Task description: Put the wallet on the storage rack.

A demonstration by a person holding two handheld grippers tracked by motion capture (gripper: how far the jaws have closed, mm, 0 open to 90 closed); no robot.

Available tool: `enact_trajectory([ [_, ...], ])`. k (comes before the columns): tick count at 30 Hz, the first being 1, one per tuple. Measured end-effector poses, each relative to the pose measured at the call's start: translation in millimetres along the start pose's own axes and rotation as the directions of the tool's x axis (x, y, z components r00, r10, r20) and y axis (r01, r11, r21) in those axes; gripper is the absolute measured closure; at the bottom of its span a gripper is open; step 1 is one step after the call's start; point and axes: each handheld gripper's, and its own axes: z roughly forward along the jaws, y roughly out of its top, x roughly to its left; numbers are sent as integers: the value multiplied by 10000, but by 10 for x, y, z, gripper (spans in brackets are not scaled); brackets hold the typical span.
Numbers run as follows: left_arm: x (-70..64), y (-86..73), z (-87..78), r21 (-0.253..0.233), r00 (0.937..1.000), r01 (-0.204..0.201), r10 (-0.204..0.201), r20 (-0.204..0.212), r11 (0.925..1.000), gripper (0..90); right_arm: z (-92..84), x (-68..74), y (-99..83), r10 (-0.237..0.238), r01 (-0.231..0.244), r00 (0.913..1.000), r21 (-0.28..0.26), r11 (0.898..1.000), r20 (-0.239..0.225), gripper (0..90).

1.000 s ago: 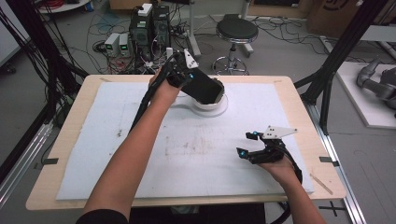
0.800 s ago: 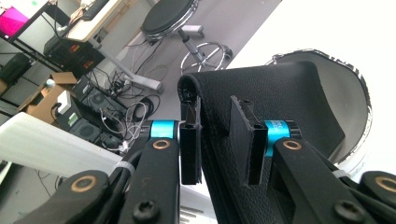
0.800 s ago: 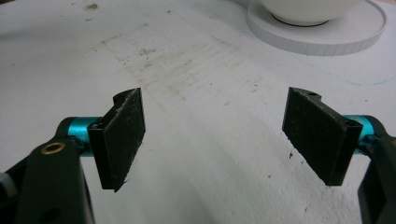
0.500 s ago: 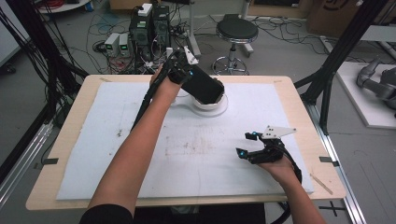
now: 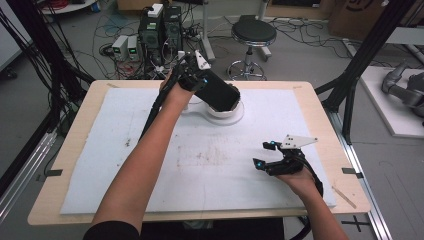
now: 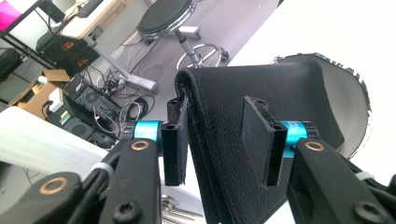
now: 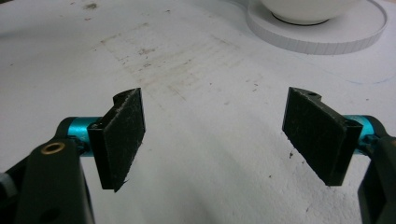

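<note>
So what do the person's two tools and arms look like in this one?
Both tools are black. The left tool and the right tool each have two flat black textured pads on bright blue collars, with brass-coloured rivets on the links. A pale three-cornered plate tops the right tool in the high view, and black cables trail from both. The forearms are bare, with a dark sleeve at the left upper arm.

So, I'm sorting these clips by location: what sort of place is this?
Probably a robotics lab or workshop. Computer towers and tangled cables sit on the floor beyond the table, a black frame stands beside it, and a grey robot arm lies at right.
</note>
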Motion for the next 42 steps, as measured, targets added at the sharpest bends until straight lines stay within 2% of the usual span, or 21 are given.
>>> enact_trajectory([
  [3,-13,-3,-38,-61,10000,7,-7,-11,10000,568,-5,7,2,-37,38,10000,-39,10000,32,217],
  [8,-39,-20,-162,-509,9986,361,-342,392,9980,526,-3,18,9,-26,26,10000,-69,10000,5,217],
  [11,-32,-54,-256,-545,9971,518,-486,589,9972,521,-8,21,12,3,-3,10000,-115,9999,16,217],
  [16,6,-219,-440,-842,9906,983,-894,1039,9916,516,-10,13,17,62,-62,10000,-180,9998,47,217],
  [20,68,-383,-615,-961,9853,1400,-1290,1122,9855,486,-12,12,17,83,-82,9999,-171,9998,69,217],
  [23,132,-542,-718,-1001,9754,1906,-1768,1319,9766,457,-4,9,17,83,-82,9999,-155,9998,69,217],
  [24,152,-623,-762,-1094,9686,2194,-2031,1433,9695,451,2,10,18,92,-91,9999,-158,9998,48,217],
  [27,191,-806,-865,-1142,9555,2576,-2353,1779,9595,419,11,7,20,60,-59,10000,-123,9999,40,217],
  [30,211,-992,-967,-1200,9361,3052,-2745,2198,9447,378,10,-2,19,53,-52,10000,-161,9999,69,217],
  [32,203,-1078,-1023,-1247,9256,3199,-2817,2527,9392,362,6,-9,18,116,-115,9999,-135,9998,96,216],
  [37,119,-1259,-1148,-1447,9085,3323,-2751,3145,9320,318,2,-19,18,135,-132,9998,-194,9997,163,216],
  [38,101,-1310,-1178,-1437,9015,3381,-2762,3331,9301,315,1,-19,18,139,-136,9998,-202,9997,161,216],
  [39,87,-1352,-1203,-1466,8964,3472,-2819,3421,9263,310,-2,-20,18,134,-130,9998,-223,9997,178,215],
  [41,70,-1428,-1252,-1549,8915,3575,-2871,3505,9210,291,0,-24,16,126,-122,9997,-205,9997,212,214],
  [42,57,-1484,-1283,-1594,8855,3691,-2943,3596,9156,290,2,-22,15,134,-130,9997,-180,9998,205,214],
])
